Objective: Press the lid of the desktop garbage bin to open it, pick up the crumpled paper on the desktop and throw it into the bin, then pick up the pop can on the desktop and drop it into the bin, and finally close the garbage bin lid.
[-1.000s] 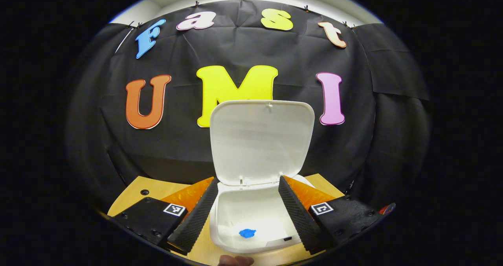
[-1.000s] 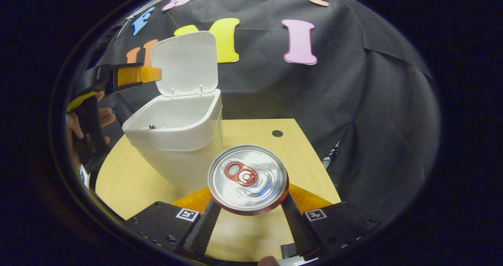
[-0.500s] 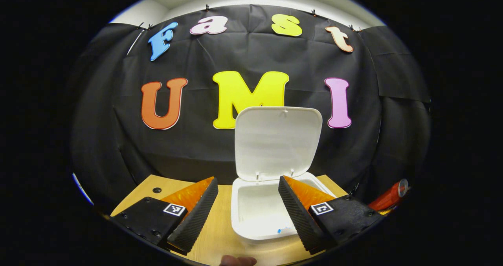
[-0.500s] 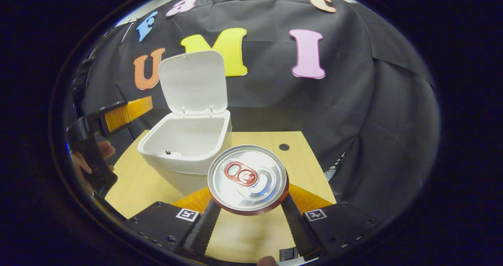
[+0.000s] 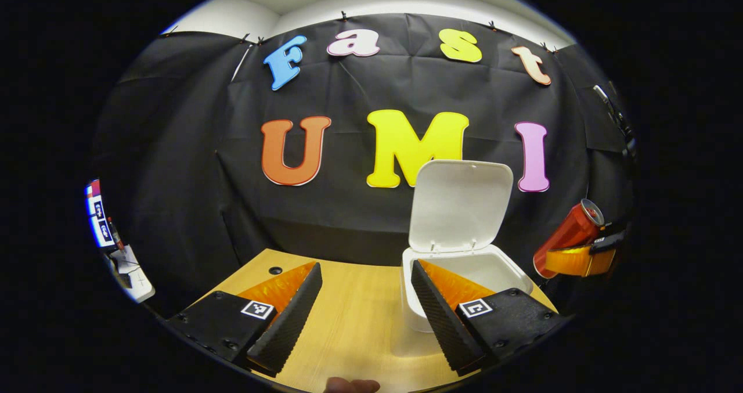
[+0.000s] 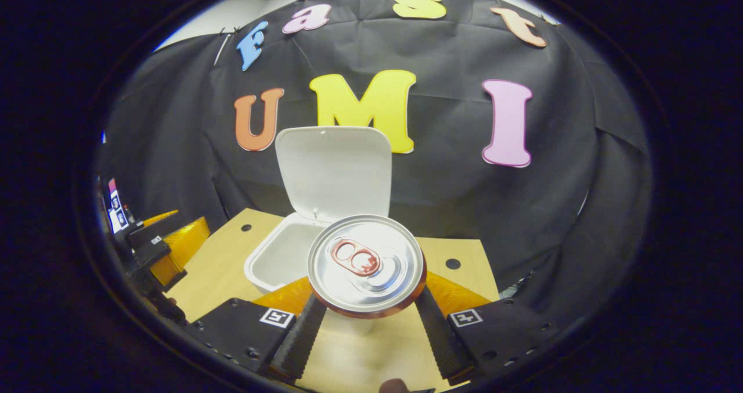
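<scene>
The white bin (image 5: pixel 499 272) stands on the wooden table with its lid (image 5: pixel 458 204) swung up and upright. My left gripper (image 5: pixel 365 317) is open and holds nothing; it hovers left of the bin, with its right finger in front of the bin's rim. In the right gripper view, my right gripper (image 6: pixel 368 300) is shut on the red pop can (image 6: pixel 365 262), whose silver top faces the camera. The open bin (image 6: pixel 278 256) and its lid (image 6: pixel 334 172) sit just behind and left of the can. In the left gripper view the can (image 5: pixel 572 233) hangs in the air right of the bin.
The wooden table (image 5: pixel 348 323) has small dark holes near its back edge, one of them right of the bin (image 6: pixel 453 263). Black cloth walls close the back and sides. My left gripper (image 6: pixel 168 248) hangs at the table's left edge in the right gripper view.
My left gripper has drawn back to the left, away from above the bin. My right gripper has carried the can up and closer to the bin opening.
</scene>
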The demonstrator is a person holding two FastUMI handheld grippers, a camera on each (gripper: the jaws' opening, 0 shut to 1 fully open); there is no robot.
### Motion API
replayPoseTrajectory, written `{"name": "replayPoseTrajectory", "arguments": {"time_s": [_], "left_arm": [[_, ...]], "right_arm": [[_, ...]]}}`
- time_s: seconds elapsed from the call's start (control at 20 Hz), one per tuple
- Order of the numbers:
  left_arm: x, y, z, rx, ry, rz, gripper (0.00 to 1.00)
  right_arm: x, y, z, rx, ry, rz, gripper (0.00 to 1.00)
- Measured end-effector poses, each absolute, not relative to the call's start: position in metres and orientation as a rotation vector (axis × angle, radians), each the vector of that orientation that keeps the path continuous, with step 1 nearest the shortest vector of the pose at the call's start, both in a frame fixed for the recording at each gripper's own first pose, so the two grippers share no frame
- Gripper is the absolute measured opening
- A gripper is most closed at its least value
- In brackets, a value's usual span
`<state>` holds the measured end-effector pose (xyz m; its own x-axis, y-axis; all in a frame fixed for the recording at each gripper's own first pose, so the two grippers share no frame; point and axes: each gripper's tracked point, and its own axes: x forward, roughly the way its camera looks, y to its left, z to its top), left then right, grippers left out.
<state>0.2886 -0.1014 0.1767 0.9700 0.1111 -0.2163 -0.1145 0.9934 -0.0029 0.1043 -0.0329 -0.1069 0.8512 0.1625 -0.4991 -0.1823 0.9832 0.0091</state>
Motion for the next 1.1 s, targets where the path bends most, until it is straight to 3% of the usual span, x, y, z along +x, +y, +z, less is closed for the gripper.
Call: {"name": "replayPoseTrajectory", "arguments": {"time_s": [0.55, 0.85, 1.1], "left_arm": [[0.228, -0.039, 0.181, 0.001, 0.227, 0.300, 0.99], [0.225, -0.035, 0.183, 0.011, 0.223, 0.315, 0.99], [0.228, -0.042, 0.181, 0.018, 0.230, 0.297, 0.99]], "right_arm": [[0.156, 0.041, -0.141, -0.079, 0.607, 0.305, 0.82], [0.168, 0.050, -0.150, -0.066, 0.633, 0.298, 0.82], [0.171, 0.038, -0.148, -0.035, 0.628, 0.263, 0.88]]}}
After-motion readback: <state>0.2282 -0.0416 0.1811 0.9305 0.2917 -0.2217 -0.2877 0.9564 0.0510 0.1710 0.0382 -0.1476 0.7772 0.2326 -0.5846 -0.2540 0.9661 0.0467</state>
